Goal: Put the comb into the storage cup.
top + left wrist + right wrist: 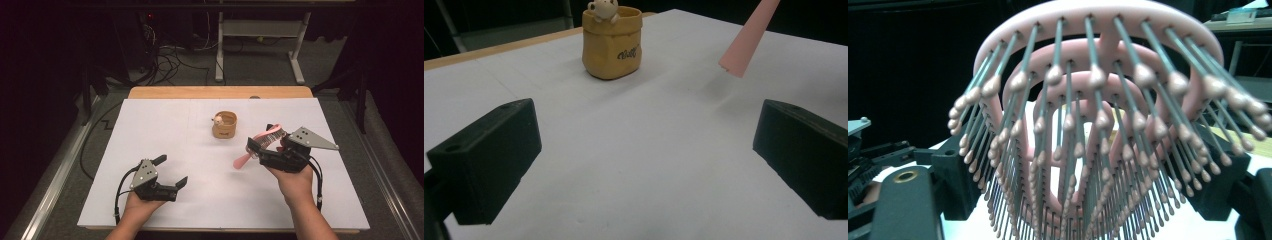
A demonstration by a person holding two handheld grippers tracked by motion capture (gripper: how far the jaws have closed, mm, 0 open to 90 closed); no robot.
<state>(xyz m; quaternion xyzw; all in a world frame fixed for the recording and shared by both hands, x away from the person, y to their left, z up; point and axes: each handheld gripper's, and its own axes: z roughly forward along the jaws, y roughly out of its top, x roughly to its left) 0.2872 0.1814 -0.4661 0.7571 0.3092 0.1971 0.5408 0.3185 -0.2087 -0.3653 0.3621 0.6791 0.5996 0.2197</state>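
Bristles of pink hairbrush (1098,125) sit right up against the cam on my R gripper (264,141), jaws clamped narrow on the brush head. Brush held off the white table sheet (200,170), handle slanting down-left, tip near the sheet w/o clear contact. L gripper (170,171) low over the sheet at my near left, jaws wide, nothing between them. Tan pot (224,125) w/ small animal figure on its rim stands upright mid-table, beyond both grippers, apart from the brush.
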